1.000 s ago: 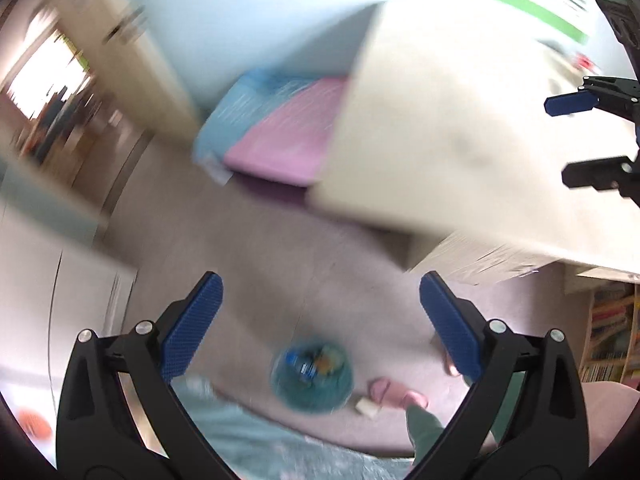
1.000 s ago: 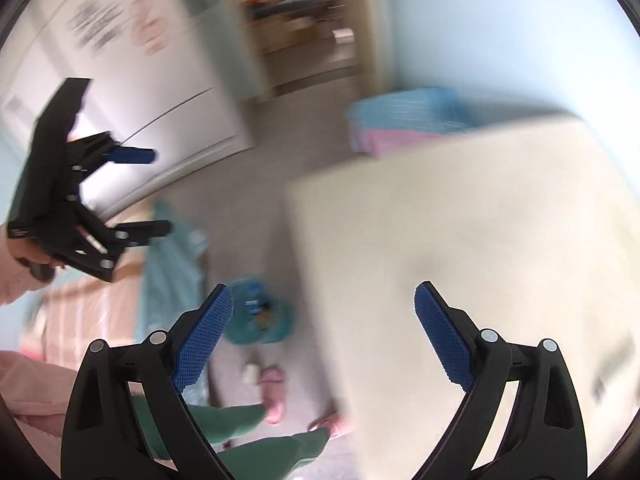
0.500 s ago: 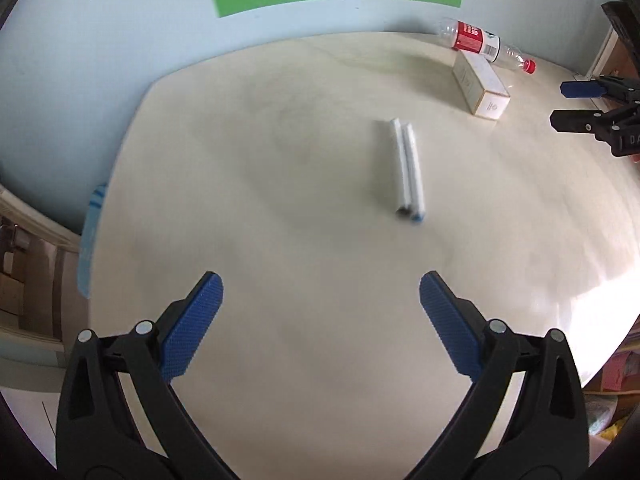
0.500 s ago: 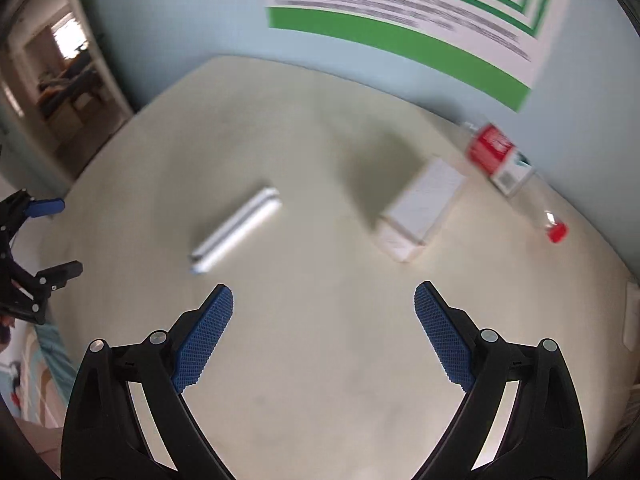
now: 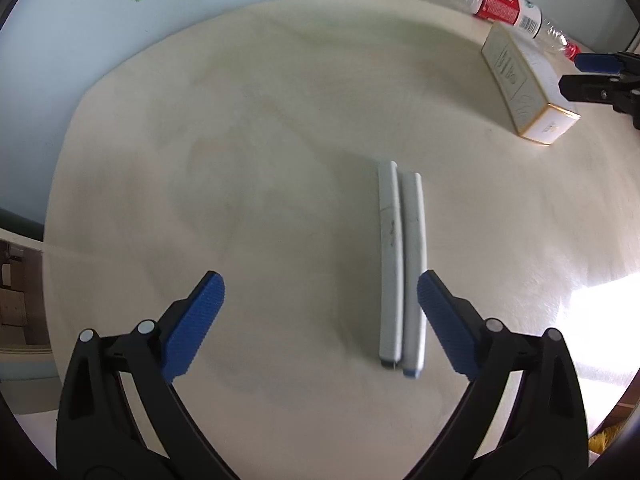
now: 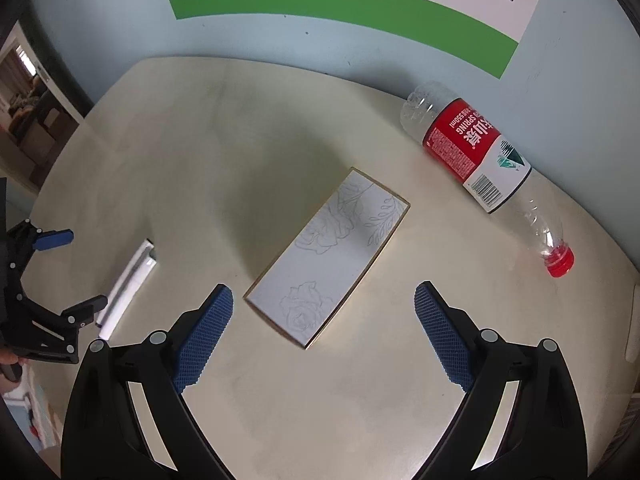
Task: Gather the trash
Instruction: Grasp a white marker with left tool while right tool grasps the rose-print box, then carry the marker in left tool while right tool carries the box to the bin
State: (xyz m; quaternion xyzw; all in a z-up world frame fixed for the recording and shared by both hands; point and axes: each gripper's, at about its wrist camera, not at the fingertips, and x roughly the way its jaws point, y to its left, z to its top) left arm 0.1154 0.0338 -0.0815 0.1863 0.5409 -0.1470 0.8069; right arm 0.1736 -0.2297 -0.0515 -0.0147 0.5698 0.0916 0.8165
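Two white tubes [image 5: 400, 264] lie side by side on the cream table [image 5: 240, 160], just inside my open left gripper's [image 5: 320, 320] right finger. They also show in the right wrist view [image 6: 128, 280]. A white box with a rose drawing [image 6: 332, 260] lies flat between and just beyond my open right gripper's [image 6: 324, 332] fingers. It also shows in the left wrist view [image 5: 524, 92]. An empty plastic bottle with a red label [image 6: 476, 152] lies behind the box, near the wall. Both grippers are empty.
A green and white poster [image 6: 360, 0] hangs on the pale blue wall behind the table. The table's rounded left edge [image 5: 60, 184] drops off to the floor. My left gripper shows at the left in the right wrist view [image 6: 60, 276]. My right gripper shows at the right in the left wrist view [image 5: 580, 76].
Both grippers swung up from the floor and trash bin to the tabletop, then moved closer: the left toward the tubes, the right toward the box.
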